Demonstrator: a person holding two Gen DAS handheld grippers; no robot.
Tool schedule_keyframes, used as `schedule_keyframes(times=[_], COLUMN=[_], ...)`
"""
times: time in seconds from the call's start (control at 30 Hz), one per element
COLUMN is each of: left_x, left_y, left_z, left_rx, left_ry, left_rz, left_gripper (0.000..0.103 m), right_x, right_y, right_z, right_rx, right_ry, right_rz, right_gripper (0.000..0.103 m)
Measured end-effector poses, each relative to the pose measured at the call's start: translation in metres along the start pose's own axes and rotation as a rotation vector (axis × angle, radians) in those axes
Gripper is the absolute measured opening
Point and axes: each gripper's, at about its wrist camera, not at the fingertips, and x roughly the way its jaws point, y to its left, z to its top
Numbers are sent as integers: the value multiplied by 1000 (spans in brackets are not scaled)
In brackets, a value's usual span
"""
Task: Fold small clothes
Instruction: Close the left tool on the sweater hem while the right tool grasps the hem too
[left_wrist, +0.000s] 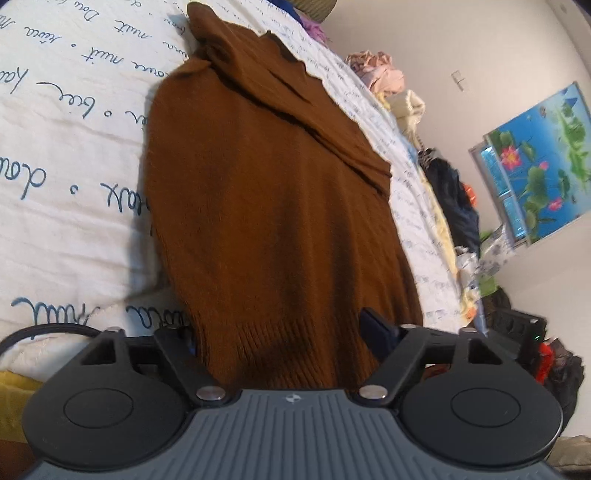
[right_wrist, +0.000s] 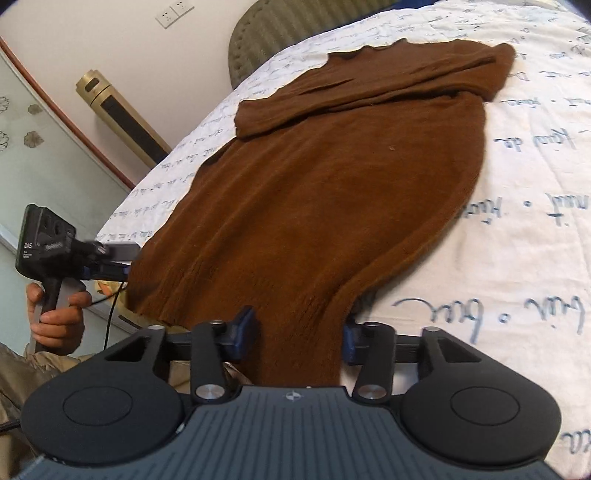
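Right gripper (right_wrist: 295, 334) is straddling the sweater (right_wrist: 332, 192) hem, jaws apart with the ribbing bunched between them, pads not yet pinching. Left gripper (left_wrist: 280, 332) is doing the same at the other hem corner, jaws wider. The sweater is lying flat on the bedspread (right_wrist: 517, 240), sleeves crossed at the top. It's looking soft, floppy and fairly thick, so I'd be grabbing the ribbed hem corners.

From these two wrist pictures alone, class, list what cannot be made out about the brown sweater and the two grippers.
- Left wrist view: the left gripper straddles the brown sweater; the hem covers its left fingertip, so pad contact is unreadable.
- Right wrist view: the right gripper has the hem bunched between its jaws; the fabric hides whether the pads press.
- Right wrist view: the left gripper is blurred at the sweater's edge.
- Both views: the sweater's underside lies against the bedspread.
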Motion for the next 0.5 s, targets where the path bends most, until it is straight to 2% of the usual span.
schedule_keyframes(times=[0.1,0.17,0.2,0.23,0.27,0.5], left_x=[2,5,6,7,8,0], left_y=[-5,-4,-3,-3,-4,-26], left_z=[-2,-1,-2,-2,-3,-6], left_rx=[23,8,2,6,15,113], left_ry=[-3,15,22,25,26,-38], left_rz=[42,42,48,61,77,149], left_gripper=[53,29,23,11,8,6], right_x=[8,11,12,13,13,3], right_y=[8,12,14,15,16,17], right_z=[1,0,0,2,2,6], right_rx=[-27,-47,-53,-57,-61,-59], right_ry=[11,12,13,11,9,-44], right_rz=[4,2,5,2,-4,0], right_gripper=[41,36,31,25,22,20])
